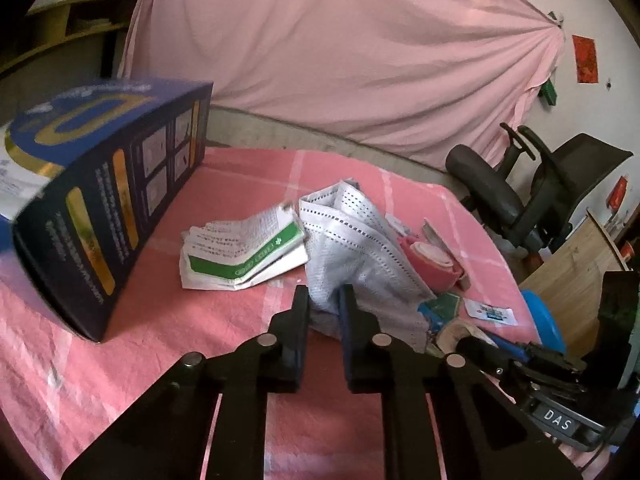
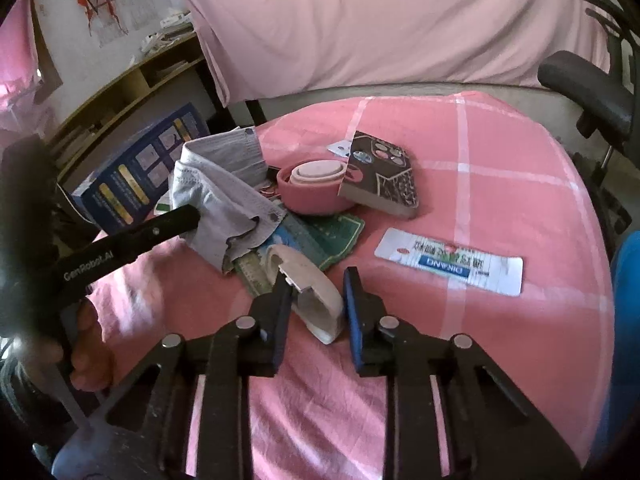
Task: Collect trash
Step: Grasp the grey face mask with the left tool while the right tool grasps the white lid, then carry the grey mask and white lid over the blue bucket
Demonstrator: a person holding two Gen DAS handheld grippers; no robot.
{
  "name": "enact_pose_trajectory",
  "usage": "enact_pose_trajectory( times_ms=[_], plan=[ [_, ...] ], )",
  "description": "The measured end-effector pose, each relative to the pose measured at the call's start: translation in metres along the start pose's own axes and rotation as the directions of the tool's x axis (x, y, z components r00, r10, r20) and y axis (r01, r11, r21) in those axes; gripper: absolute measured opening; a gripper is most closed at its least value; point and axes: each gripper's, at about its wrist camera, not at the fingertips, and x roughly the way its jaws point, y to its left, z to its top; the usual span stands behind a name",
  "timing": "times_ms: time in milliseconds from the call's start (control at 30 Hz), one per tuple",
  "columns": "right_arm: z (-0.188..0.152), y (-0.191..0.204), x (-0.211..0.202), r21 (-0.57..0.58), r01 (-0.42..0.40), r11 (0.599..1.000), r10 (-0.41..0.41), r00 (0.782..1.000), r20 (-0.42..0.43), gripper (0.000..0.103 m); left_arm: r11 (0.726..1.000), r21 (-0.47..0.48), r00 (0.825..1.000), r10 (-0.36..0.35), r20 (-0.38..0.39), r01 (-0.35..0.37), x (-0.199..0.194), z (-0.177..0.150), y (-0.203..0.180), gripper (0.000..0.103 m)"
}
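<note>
A crumpled white-grey face mask [image 1: 356,240] lies on the pink checked cloth [image 1: 180,340]. My left gripper [image 1: 323,300] is shut on the mask's near edge. In the right wrist view the same gripper [image 2: 192,216] comes in from the left, its black finger against the mask [image 2: 224,200], with a hand [image 2: 88,344] behind it. A white tape roll [image 2: 316,296] lies on its side between the fingers of my right gripper [image 2: 316,282]. Both pads stand against its sides.
A dark blue box [image 1: 108,200] stands at the left. A green-and-white leaflet [image 1: 244,252], a pink round container [image 2: 312,184], a dark patterned booklet [image 2: 384,176], a green mat [image 2: 340,232] and a white labelled card [image 2: 448,264] lie around. An office chair [image 1: 520,184] stands beyond the right edge.
</note>
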Motion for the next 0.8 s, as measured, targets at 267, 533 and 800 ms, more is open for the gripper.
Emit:
enact_pose_trajectory(
  times_ms=[267, 533, 800],
  plan=[
    [-0.009, -0.002, -0.031, 0.014, 0.004, 1.000, -0.006, 0.994, 0.113, 0.040, 0.996, 0.093, 0.995, 0.006, 0.097, -0.015, -0.028, -0.012, -0.026, 0.006],
    [-0.015, -0.005, -0.080, 0.015, 0.050, 0.999, -0.052, 0.943, 0.330, 0.040, 0.982, 0.184, 0.973, -0.001, 0.231, -0.042, -0.052, -0.020, -0.070, 0.005],
    [-0.031, -0.016, -0.155, 0.034, 0.198, 0.980, -0.179, 0.780, 0.599, 0.040, 0.952, 0.307, 0.932, -0.105, 0.346, -0.007, -0.074, -0.017, -0.130, 0.005]
  ],
)
